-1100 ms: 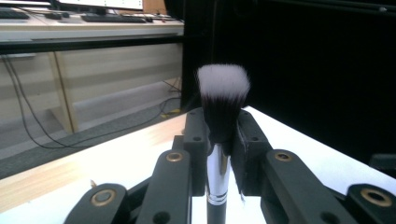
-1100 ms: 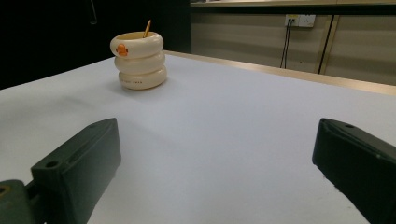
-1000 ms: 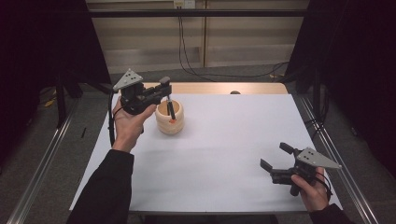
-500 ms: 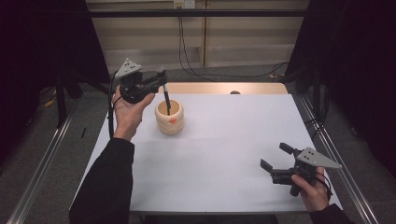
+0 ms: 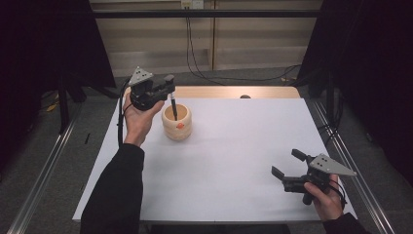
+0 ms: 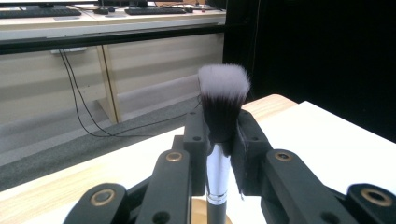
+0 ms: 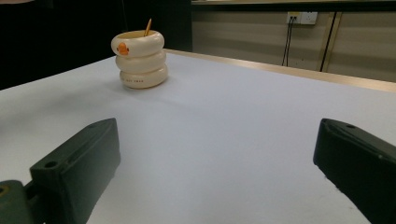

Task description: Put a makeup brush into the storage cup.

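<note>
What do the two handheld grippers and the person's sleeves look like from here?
Both the left gripper and the right gripper are black, with blocky jaws on linkages with brass-coloured pivots, and each carries a grey three-cornered plate on top. A black cable trails from the left one. The person wears black long sleeves.

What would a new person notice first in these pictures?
First is the makeup brush clamped in the left hand-held gripper, bristles up, handle pointing down into the cream ringed cup at the far left of the white table. The cup has a small orange mark on its side. Near the front right edge, the right hand-held gripper is open and holds nothing.
</note>
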Motion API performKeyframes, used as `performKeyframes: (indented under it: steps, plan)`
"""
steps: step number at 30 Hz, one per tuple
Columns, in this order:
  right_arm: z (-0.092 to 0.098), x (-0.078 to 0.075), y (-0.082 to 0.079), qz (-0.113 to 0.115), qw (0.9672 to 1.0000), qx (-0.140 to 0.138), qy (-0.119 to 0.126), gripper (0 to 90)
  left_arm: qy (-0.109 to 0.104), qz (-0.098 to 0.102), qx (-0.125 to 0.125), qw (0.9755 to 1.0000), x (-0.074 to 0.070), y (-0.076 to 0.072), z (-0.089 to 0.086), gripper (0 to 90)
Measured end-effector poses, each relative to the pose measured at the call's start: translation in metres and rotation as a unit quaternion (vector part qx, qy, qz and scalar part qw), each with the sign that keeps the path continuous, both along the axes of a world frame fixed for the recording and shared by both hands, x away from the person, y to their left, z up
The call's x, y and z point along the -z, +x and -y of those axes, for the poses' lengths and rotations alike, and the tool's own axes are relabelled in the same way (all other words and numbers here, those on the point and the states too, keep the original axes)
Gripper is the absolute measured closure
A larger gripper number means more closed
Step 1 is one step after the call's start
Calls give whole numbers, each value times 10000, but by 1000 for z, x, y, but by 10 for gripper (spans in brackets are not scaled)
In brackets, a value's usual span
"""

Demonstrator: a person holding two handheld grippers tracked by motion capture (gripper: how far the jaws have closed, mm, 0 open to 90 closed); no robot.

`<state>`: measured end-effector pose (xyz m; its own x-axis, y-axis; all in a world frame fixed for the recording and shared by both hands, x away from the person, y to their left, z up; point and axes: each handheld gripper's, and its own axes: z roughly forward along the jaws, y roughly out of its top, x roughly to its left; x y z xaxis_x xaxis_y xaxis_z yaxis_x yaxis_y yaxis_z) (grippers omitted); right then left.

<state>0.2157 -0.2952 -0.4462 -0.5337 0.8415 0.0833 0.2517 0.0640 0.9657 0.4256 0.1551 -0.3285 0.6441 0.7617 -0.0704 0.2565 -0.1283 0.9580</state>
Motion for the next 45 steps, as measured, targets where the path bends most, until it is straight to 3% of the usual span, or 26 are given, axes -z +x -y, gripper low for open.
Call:
performKeyframes:
  steps: [8,35,45]
  plan:
    - [-1,0,0,-27,10000,-4,43,6,53,-140,-135,9998,12,3,-3,779]
    - [-3,1,0,-13,10000,-33,44,12,48,-446,-77,9990,51,7,-4,778]
    - [-2,1,0,-51,9999,-40,83,13,96,-477,-39,9988,56,9,-1,771]
